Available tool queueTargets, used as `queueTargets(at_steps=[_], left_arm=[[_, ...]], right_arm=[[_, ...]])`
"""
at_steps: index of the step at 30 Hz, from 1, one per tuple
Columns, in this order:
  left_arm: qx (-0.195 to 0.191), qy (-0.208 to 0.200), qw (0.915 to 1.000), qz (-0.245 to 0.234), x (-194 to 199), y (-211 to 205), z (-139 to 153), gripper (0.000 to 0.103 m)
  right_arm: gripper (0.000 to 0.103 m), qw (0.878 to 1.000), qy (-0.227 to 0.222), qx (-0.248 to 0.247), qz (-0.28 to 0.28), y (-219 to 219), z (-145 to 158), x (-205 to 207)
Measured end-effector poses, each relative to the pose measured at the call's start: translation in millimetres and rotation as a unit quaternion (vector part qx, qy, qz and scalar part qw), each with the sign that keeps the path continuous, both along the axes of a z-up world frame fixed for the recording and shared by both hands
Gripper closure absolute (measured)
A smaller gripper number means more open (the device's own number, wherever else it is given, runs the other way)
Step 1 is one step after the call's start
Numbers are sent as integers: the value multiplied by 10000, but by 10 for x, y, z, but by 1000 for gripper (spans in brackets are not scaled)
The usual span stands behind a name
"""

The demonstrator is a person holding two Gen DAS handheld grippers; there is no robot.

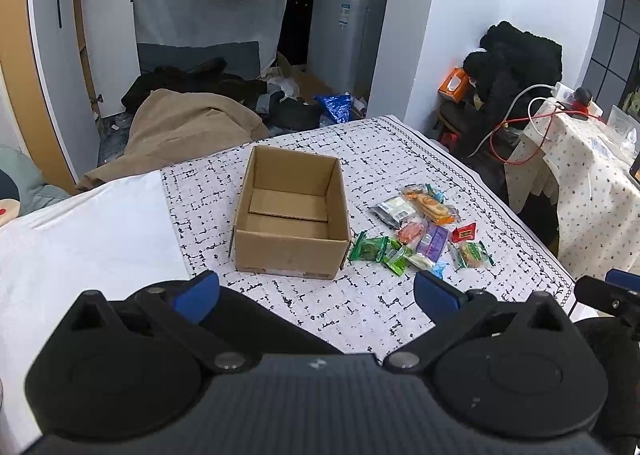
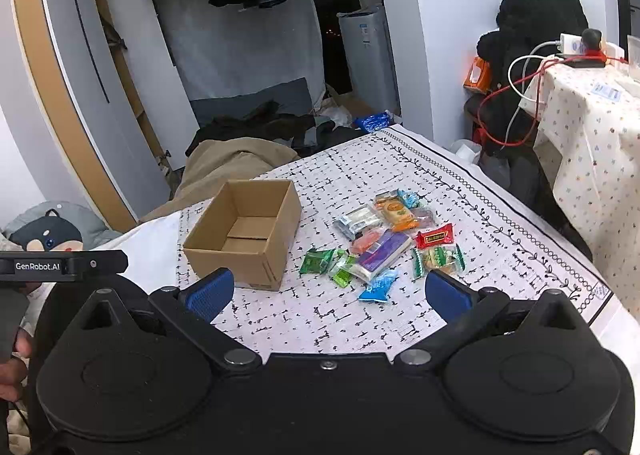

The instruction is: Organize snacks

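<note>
snack packets point(image 2: 384, 239) lying in a loose pile on patterned tablecloth point(image 2: 360, 319), just right of open cardboard box point(image 2: 244, 235), not touching it. box sitting upright, nothing visible inside. left gripper point(image 1: 316, 297) hovering near box, blue pads spread wide, gripping nothing. right gripper point(image 2: 328, 293) hovering near pile, pads equally wide apart, gripping nothing.
</note>
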State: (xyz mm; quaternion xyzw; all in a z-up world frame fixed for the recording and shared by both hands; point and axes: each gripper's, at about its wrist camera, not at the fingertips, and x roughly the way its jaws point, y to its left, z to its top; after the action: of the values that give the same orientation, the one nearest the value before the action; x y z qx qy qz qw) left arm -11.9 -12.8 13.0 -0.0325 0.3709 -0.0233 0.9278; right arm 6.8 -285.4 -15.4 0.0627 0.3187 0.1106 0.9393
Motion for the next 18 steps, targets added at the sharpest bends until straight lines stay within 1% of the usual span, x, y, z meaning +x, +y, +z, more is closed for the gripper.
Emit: queueTargets(at_steps=[8,18], left_arm=[[11,1,10000,-38,36,-30,-15,0],[-49,136,9999,-43,199,-140,-85,0]], right_arm=[[0,9999,-38,-152,-62,-27,3,77],[0,9997,100,-86,-185,-163,-117,287]])
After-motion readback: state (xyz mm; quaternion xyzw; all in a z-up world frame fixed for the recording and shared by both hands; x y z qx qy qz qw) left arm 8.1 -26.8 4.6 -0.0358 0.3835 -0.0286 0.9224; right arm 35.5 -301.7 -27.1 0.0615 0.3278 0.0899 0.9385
